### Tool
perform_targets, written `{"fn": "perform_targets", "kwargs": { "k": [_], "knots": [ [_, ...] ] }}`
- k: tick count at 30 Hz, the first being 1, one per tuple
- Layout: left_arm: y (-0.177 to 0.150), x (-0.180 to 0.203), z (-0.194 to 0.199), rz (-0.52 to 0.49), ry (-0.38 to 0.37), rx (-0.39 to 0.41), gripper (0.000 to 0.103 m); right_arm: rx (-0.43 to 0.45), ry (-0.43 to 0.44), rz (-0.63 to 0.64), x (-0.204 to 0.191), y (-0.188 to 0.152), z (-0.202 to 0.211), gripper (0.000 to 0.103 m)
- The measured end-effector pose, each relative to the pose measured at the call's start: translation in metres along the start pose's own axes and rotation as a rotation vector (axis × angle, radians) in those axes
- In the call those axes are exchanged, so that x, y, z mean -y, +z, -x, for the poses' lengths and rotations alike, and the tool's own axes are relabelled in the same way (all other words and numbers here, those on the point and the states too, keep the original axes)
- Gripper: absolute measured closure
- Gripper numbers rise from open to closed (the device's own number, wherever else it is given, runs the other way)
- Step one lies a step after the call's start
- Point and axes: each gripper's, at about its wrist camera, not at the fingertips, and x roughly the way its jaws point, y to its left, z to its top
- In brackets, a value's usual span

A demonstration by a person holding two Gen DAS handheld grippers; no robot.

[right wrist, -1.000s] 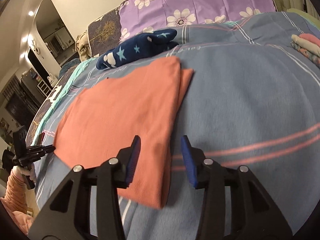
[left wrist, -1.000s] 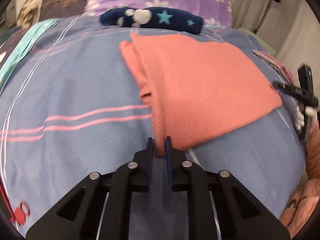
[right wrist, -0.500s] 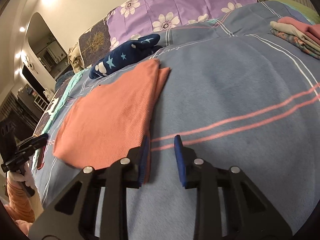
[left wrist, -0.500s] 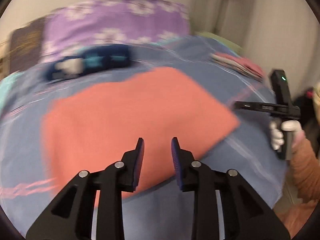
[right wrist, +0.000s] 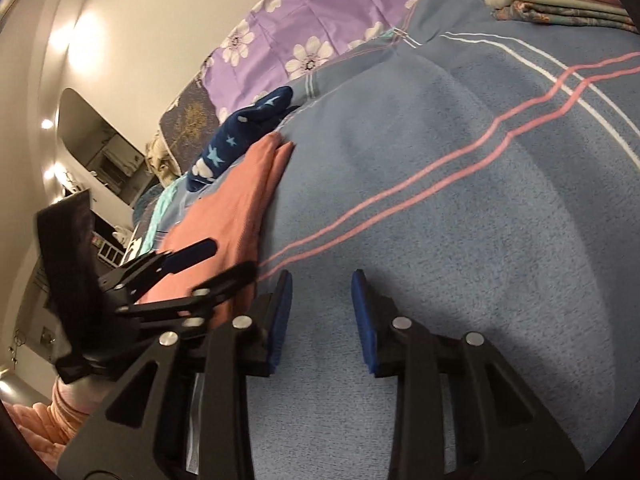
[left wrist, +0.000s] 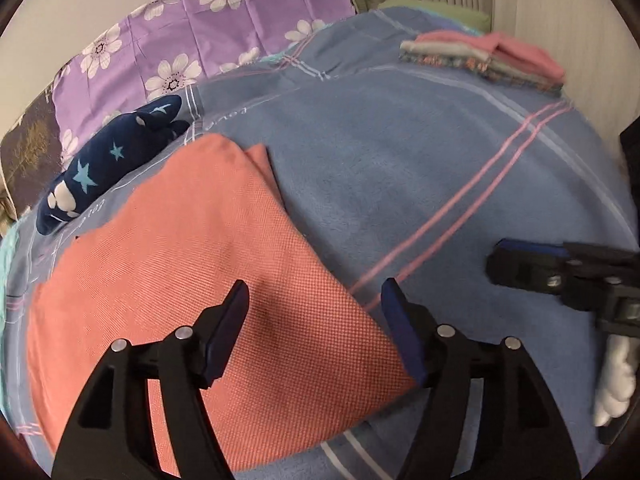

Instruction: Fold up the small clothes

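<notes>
Lying flat on the blue fleece blanket with thin pink and white stripes point(left wrist: 420, 168) is the salmon-coral knitted garment point(left wrist: 192, 280), folded into a broad, roughly four-sided slab with a fine waffle-like weave showing across its top face. Along its right-hand edge you can see the fold doubled up, a second layer peeking out as a narrow strip near the far corner, and the surface looks smooth, no big wrinkles. Over the near corner hangs the left gripper point(left wrist: 314, 300), black with dark blue pads, jaws opening wide right now and clamping nothing; the cloth lies beneath and between them, whether the pads touch it is hard to say. Off to the side, the right gripper point(right wrist: 322, 284) points down at bare blanket just beside the garment's doubled edge, jaws parting a little, nothing between them but the blanket. Each gripper shows up in the other's view, and a white-gloved hand point(left wrist: 614, 380) with a fuzzy peach sleeve point(right wrist: 44, 416) holds the handles. Looking farther out, a navy blue soft piece with pale stars and white blotches point(left wrist: 104, 168) lies just past the garment's far corner, close to it, though contact is not clear. Behind that runs purple bedding with white flowers point(left wrist: 200, 36). Away at the far right of the blanket sits a neat stack of folded clothes, pink on top point(left wrist: 492, 58).
</notes>
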Motion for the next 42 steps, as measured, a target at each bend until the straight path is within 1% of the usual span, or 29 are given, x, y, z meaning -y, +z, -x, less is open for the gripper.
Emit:
{"fn": "perform_targets", "kwargs": {
  "k": [1,2,3,4,6,7,9,11,14,16,19,22,24,26,28,30,31,32,33,34,35,36,37,38,39,40,41,42],
  "knots": [
    [-0.003,-0.003,0.0,0.007,-0.02,-0.012,0.036,-0.004,0.016,-0.004,0.001,0.0,0.0,0.071],
    [-0.007,-0.01,0.002,0.03,-0.04,-0.016,0.044,-0.006,0.022,-0.006,0.001,0.0,0.0,0.071],
    [-0.011,-0.017,0.006,0.055,-0.054,-0.014,0.055,-0.008,0.028,-0.007,0.002,-0.001,0.001,0.071],
    [-0.015,-0.026,0.011,0.089,-0.081,-0.014,0.058,-0.011,0.031,-0.006,0.001,-0.001,0.001,0.071],
    [-0.023,-0.047,0.018,0.191,-0.162,-0.013,0.066,-0.03,0.025,0.008,-0.003,-0.001,-0.001,0.07],
    [-0.025,-0.054,0.018,0.23,-0.178,-0.019,0.068,-0.059,0.002,0.026,-0.008,0.0,-0.004,0.07],
    [-0.028,-0.061,0.015,0.25,-0.186,-0.028,0.069,-0.115,-0.06,0.078,-0.021,0.006,-0.009,0.07],
    [-0.029,-0.062,0.012,0.261,-0.205,-0.033,0.07,-0.13,-0.081,0.14,-0.036,0.015,-0.009,0.067],
    [-0.03,-0.05,0.01,0.23,-0.245,-0.034,0.071,-0.152,-0.06,0.188,-0.051,0.035,-0.013,0.065],
    [-0.029,-0.042,0.009,0.207,-0.274,-0.04,0.071,-0.191,-0.034,0.212,-0.06,0.056,-0.031,0.065],
    [-0.029,-0.032,0.01,0.162,-0.271,-0.045,0.071,-0.273,-0.078,0.158,-0.058,0.084,-0.065,0.065],
    [-0.033,-0.03,0.01,0.154,-0.28,-0.047,0.071,-0.337,-0.071,0.09,-0.056,0.102,-0.09,0.065],
    [-0.034,-0.029,0.01,0.152,-0.288,-0.042,0.071,-0.355,-0.055,0.072,-0.058,0.113,-0.106,0.065],
    [-0.035,-0.029,0.011,0.148,-0.295,-0.039,0.071,-0.354,-0.06,0.074,-0.061,0.121,-0.124,0.065],
    [-0.036,-0.027,0.011,0.139,-0.304,-0.037,0.071,-0.362,-0.053,0.051,-0.055,0.128,-0.144,0.064],
    [-0.036,-0.025,0.011,0.125,-0.311,-0.035,0.071,-0.375,-0.012,0.002,-0.047,0.131,-0.163,0.06],
    [-0.037,-0.023,0.012,0.121,-0.32,-0.033,0.072,-0.36,0.02,-0.037,-0.042,0.136,-0.175,0.06],
    [-0.037,-0.022,0.012,0.112,-0.333,-0.03,0.073,-0.344,0.038,-0.056,-0.04,0.139,-0.181,0.062],
    [-0.037,-0.02,0.012,0.102,-0.344,-0.028,0.073,-0.337,0.052,-0.067,-0.041,0.141,-0.185,0.084],
    [-0.037,-0.018,0.012,0.092,-0.35,-0.025,0.073,-0.317,0.071,-0.078,-0.043,0.143,-0.185,0.096],
    [-0.038,-0.016,0.012,0.081,-0.357,-0.021,0.073,-0.276,0.096,-0.072,-0.046,0.146,-0.18,0.096],
    [-0.038,-0.014,0.012,0.067,-0.371,-0.017,0.073,-0.227,0.092,-0.046,-0.052,0.15,-0.174,0.097],
    [-0.039,-0.013,0.012,0.054,-0.378,-0.015,0.073,-0.191,0.058,-0.019,-0.054,0.153,-0.17,0.098],
    [-0.039,-0.01,0.012,0.039,-0.381,-0.013,0.073,-0.152,-0.019,0.034,-0.055,0.156,-0.17,0.099],
    [-0.039,-0.007,0.011,0.021,-0.385,-0.012,0.072,-0.137,-0.093,0.08,-0.054,0.158,-0.173,0.101],
    [-0.038,-0.007,0.01,0.01,-0.388,-0.012,0.071,-0.145,-0.189,0.117,-0.045,0.158,-0.18,0.103],
    [-0.038,-0.006,0.009,0.004,-0.391,-0.011,0.071,-0.161,-0.168,0.094,-0.036,0.157,-0.183,0.103],
    [-0.038,-0.007,0.01,0.009,-0.399,-0.01,0.071,-0.156,-0.119,0.044,-0.028,0.158,-0.178,0.103]
  ]
}}
